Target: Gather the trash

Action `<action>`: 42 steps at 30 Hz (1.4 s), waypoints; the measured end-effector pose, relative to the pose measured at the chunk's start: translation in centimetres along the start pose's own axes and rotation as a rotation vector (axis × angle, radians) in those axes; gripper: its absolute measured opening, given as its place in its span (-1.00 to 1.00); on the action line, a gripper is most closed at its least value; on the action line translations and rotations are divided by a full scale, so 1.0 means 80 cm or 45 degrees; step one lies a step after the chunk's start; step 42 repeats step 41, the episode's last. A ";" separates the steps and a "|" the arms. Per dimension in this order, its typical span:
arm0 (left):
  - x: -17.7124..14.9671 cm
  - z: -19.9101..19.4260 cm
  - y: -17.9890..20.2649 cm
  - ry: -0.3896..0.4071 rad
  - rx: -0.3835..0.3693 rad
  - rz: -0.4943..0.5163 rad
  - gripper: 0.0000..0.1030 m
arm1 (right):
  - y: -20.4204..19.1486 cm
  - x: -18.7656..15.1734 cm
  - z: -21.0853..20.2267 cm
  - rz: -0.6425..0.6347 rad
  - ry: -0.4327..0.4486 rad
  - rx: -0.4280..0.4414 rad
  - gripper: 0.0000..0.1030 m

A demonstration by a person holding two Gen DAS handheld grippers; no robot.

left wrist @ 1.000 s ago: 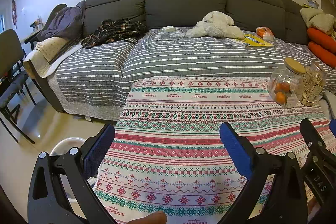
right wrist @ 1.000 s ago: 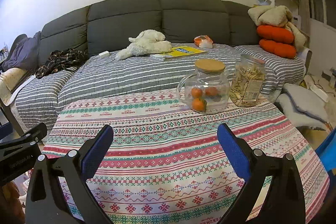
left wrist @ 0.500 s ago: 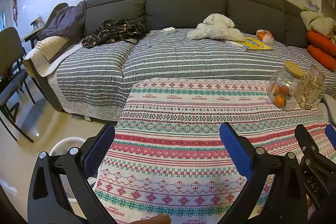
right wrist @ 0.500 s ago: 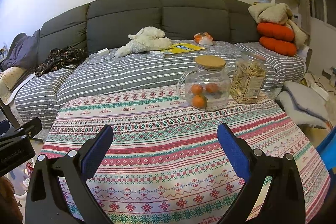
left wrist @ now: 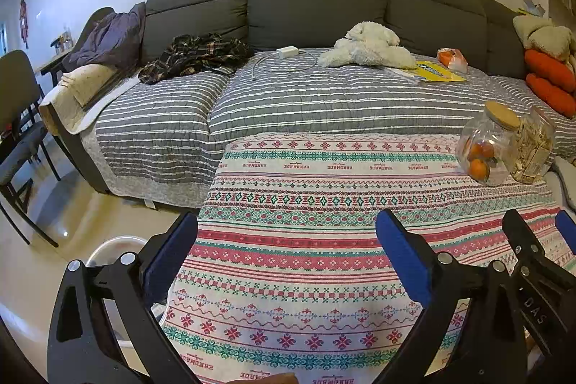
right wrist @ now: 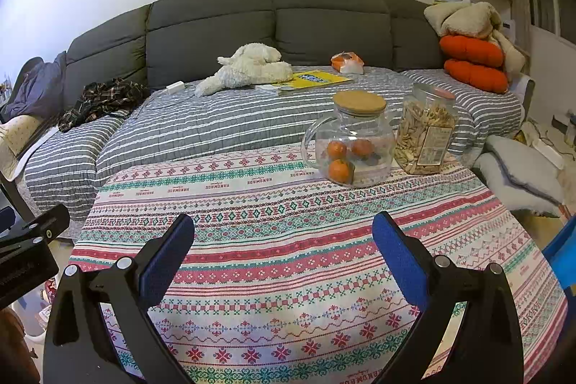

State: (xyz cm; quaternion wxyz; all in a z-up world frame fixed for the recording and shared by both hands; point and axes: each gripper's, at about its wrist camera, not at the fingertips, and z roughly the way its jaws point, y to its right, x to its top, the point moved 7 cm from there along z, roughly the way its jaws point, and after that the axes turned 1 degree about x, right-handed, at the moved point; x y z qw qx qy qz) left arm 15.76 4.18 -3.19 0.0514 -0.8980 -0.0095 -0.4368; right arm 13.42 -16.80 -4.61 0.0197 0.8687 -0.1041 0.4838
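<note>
both claws, the left gripper (left wrist: 286,251) and right gripper (right wrist: 282,251), are spread apart and empty above the tablecloth (right wrist: 280,233). likely trash, an orange wrapper (right wrist: 346,62), lies far ahead on the sofa (right wrist: 252,117); collecting seems unstarted.

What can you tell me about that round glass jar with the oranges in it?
The glass jar is clear and rounded like a pitcher, with a looped handle on its left and a flat cork-coloured lid closed on top. It holds three small oranges. It stands upright on the patterned tablecloth, close beside a taller snack jar.
</note>
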 end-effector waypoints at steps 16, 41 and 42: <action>-0.004 0.002 0.004 0.006 -0.029 0.004 0.61 | 0.000 -0.001 0.001 -0.001 -0.006 -0.005 0.87; -0.012 0.009 0.016 -0.020 -0.114 0.023 0.86 | 0.005 -0.001 0.004 0.005 -0.010 -0.026 0.87; -0.012 0.009 0.016 -0.020 -0.114 0.023 0.86 | 0.005 -0.001 0.004 0.005 -0.010 -0.026 0.87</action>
